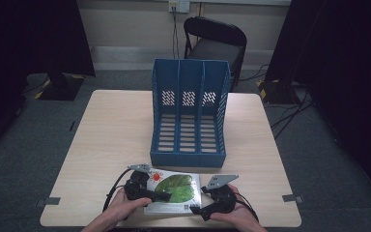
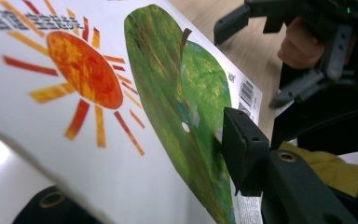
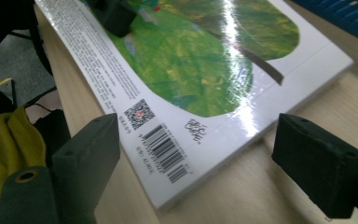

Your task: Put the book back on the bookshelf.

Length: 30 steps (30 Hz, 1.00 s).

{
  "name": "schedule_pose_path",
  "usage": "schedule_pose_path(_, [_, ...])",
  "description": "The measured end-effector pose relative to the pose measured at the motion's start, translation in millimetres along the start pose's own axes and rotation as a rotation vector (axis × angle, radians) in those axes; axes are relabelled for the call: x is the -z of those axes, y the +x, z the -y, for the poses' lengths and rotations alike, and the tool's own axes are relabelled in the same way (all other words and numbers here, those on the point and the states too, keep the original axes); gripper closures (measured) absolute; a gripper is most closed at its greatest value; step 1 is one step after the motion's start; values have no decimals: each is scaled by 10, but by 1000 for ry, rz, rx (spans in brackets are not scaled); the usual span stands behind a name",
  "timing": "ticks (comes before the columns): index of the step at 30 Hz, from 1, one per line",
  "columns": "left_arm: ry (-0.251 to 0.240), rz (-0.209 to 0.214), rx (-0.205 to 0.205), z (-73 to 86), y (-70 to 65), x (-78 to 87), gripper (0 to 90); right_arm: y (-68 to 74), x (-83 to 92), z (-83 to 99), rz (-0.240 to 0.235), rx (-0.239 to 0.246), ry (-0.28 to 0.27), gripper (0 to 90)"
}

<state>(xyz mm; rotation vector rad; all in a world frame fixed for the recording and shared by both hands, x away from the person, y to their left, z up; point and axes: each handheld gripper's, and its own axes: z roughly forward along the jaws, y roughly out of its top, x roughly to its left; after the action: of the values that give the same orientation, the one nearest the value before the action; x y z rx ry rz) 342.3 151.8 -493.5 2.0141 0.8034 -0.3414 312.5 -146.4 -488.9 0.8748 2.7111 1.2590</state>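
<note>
Picture book (image 1: 173, 193) lay flat at the near edge of the wooden table (image 1: 111, 130), back cover up (green leaf, orange sun, barcode), directly in front of the blue 3-slot file rack (image 1: 189, 113) but not touching it. Long axis of the book ran left to right across the table, parallel to the rack's front lip. Left gripper (image 1: 150, 195) was clenched on the book's left edge: in the left gripper view 1 jaw pad pressed on the leaf print of the book (image 2: 121, 116) and the cover appeared tilted up from the table on that side. Right gripper (image 3: 200, 163) stood released, its 2 jaws straddling the barcode corner of the book (image 3: 186, 84) with clear gaps at both pads. Judgement: the book sat between both hands; the right jaws had to close on that corner before the book could be stood upright and fed forward into a slot.
</note>
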Motion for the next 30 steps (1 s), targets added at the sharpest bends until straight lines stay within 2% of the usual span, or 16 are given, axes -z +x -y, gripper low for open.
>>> schedule_pose_path(3, [-6, -5, -45, -7, -34, 11, 645, -57, 39, -3, 17, -31, -10, 155])
schedule_pose_path(5, [-8, -23, -100, -9, -86, 16, 649, -92, 58, -2, 23, -50, -18, 175])
schedule_pose_path(9, [-24, -45, -170, -15, -180, 41, 656, -161, 81, -10, 15, -76, -35, 187])
schedule_pose_path(12, [-30, -42, -222, -8, -213, 59, 665, -207, 82, -22, 5, -102, -50, 195])
schedule_pose_path(13, [-32, -43, -233, -5, -221, 59, 666, -234, 70, -31, 6, -114, -47, 196])
schedule_pose_path(15, [-35, -56, -284, 1, -243, 54, 667, -282, 35, -49, 6, -131, -42, 187])
schedule_pose_path(16, [-29, -65, -296, -1, -243, 48, 666, -320, 4, -62, -11, -149, -43, 183])
schedule_pose_path(18, [-35, -48, -282, 5, -218, 47, 666, -373, -55, -94, -59, -173, -42, 179])
schedule_pose_path(21, [-35, -50, -296, 17, -217, 48, 665, -383, -94, -102, -97, -160, -37, 206])
schedule_pose_path(22, [-35, -50, -296, 17, -217, 48, 665, -383, -94, -102, -97, -160, -37, 206])
schedule_pose_path(23, [-34, -52, -297, 15, -218, 50, 665, -374, -86, -105, -106, -149, -44, 274])
schedule_pose_path(25, [-37, -52, -304, 16, -227, 58, 665, -347, -70, -121, -107, -132, -50, 276])
schedule_pose_path(27, [-47, -28, -282, 10, -220, 82, 668, -343, -43, -131, -107, -141, -58, 304])
schedule_pose_path(29, [-53, -40, -298, 13, -218, 111, 672, -341, -3, -142, -107, -151, -80, 358])
schedule_pose_path(30, [-56, -49, -303, 11, -218, 127, 673, -333, 20, -153, -100, -140, -90, 384])
